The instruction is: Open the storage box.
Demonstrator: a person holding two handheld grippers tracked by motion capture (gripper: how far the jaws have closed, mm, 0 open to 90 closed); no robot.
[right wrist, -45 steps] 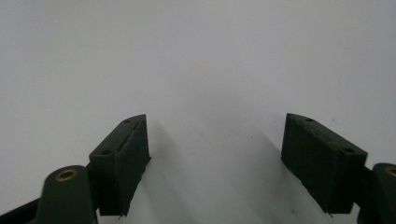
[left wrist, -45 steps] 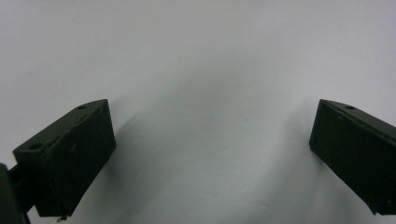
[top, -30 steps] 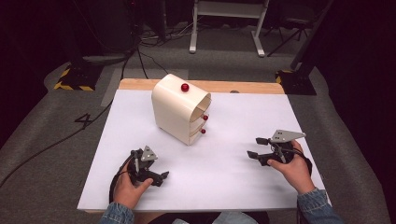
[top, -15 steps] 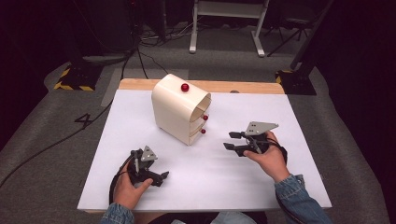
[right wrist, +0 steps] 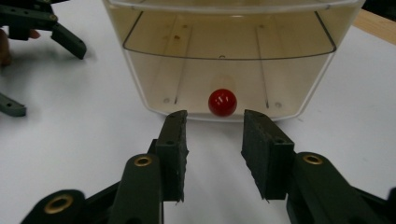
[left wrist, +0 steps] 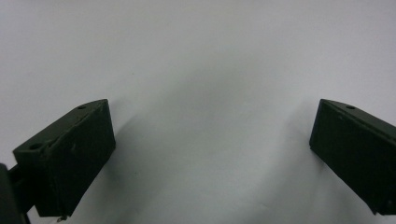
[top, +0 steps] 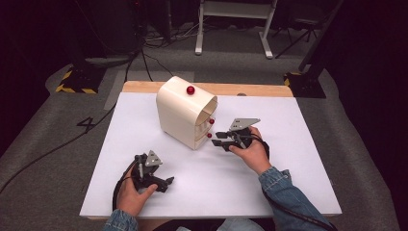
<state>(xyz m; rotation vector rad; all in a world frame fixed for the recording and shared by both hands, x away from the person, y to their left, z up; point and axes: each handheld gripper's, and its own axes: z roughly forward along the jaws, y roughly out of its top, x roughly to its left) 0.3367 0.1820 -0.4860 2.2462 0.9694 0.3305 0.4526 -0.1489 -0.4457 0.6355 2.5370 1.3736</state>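
The cream drawer cabinet [top: 185, 113] stands upright on the desk [top: 288, 159] near the middle of its far edge, its drawer fronts facing the right tool [top: 217, 138]. That tool is held level just beside the lowest drawer, in line with the lowest red knob [right wrist: 222, 102]. Its jaws have just been closing; they stand partly open with nothing between them, and the knob lies just ahead of their tips, centred on the gap, not touched. The left tool [top: 166, 183] rests near the desk's near edge, well apart from the cabinet, jaws wide open and empty.
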